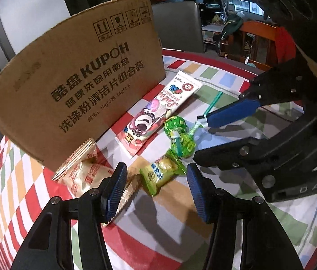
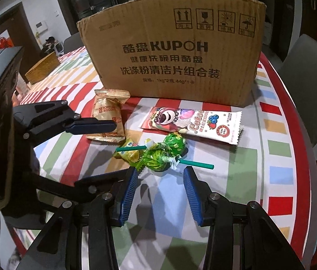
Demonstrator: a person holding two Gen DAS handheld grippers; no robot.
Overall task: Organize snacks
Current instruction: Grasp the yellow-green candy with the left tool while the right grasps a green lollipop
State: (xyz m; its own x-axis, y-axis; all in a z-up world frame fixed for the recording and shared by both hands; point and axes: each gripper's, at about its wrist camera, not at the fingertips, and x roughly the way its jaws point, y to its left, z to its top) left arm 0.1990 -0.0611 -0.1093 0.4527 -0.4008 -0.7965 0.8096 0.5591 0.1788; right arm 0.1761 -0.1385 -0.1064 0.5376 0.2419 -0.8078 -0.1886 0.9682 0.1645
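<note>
Several snacks lie on the checked tablecloth (image 2: 237,168) in front of a cardboard box (image 2: 176,56). My left gripper (image 1: 157,180) is open, low over the cloth, and a small yellow-green candy packet (image 1: 161,173) lies between its fingertips, untouched. A gold biscuit packet (image 1: 84,175) lies by its left finger. My right gripper (image 2: 160,173) is open just short of two green lollipops (image 2: 156,162) with teal sticks. A long pink packet (image 2: 192,121) lies beyond them. Each gripper appears in the other's view: right gripper (image 1: 201,138), left gripper (image 2: 122,147).
The cardboard box (image 1: 79,78) stands upright behind the snacks, its inside hidden. A small wooden box (image 2: 42,67) sits far left on the table. A grey chair (image 2: 311,78) stands past the round table's red edge (image 2: 309,157).
</note>
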